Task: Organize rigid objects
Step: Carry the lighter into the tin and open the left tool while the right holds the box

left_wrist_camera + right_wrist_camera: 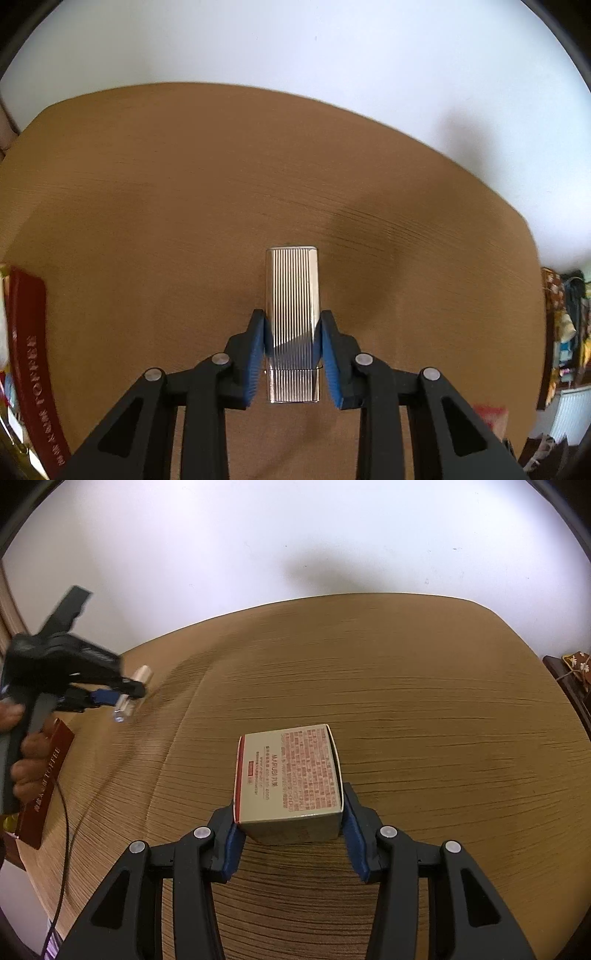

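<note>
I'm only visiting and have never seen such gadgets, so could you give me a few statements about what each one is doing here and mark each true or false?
1. The left gripper is shut on a ribbed silvery bottle. True.
2. The right gripper is shut on a glass cup. False: it is shut on a small printed box.
3. The printed box stands on a wooden table. True, as far as the right view shows.
4. A dark red toffee box lies at the table's left side. True.
5. The right gripper's jaws are wide open with nothing between them. False: their blue pads press the box's two sides.
</note>
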Available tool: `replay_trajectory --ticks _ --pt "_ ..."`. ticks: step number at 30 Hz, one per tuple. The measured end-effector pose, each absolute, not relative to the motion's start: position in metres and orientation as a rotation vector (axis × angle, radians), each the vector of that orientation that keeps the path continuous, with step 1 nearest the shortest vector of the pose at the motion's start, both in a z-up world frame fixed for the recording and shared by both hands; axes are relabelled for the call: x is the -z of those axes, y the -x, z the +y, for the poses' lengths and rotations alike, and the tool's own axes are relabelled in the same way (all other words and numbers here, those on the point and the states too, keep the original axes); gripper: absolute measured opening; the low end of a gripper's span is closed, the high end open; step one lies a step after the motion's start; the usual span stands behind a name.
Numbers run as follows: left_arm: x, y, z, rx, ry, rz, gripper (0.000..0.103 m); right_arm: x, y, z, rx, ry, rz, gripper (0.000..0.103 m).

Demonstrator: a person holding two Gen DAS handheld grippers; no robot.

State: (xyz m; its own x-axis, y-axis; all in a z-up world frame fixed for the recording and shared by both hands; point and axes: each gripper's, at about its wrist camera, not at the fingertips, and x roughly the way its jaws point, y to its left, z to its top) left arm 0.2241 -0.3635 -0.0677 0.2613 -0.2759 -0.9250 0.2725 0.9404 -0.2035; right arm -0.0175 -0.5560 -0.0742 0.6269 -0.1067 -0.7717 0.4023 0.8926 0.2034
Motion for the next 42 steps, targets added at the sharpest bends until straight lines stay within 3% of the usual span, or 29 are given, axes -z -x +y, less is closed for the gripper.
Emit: replay_trajectory --ticks 6,12,19,28,42 --pt "0.024 -0.189 -0.291 0.405 0.09 1.213 0.029 0.07 0.024 -0.558 0.295 -0.366 0.846 0.042" --pt "-0.011 -0.163 -0.172 0.295 0.143 1.178 0.029 0.069 0.023 -0.554 0.295 -0.342 0.862 0.042" --pt "-0.001 -0.171 -0.07 0.118 0.167 1.204 0.029 0.062 0.029 -0.545 0.316 -0.331 0.869 0.042" --pt "0.043 -0.18 -0.084 0.17 0.121 1.225 0.029 0.033 0.038 -0.513 0.301 -0.297 0.851 0.042" --pt "0.052 -0.2 -0.115 0.24 0.005 1.163 0.031 -0.02 0.045 -0.472 0.208 -0.251 0.814 0.042"
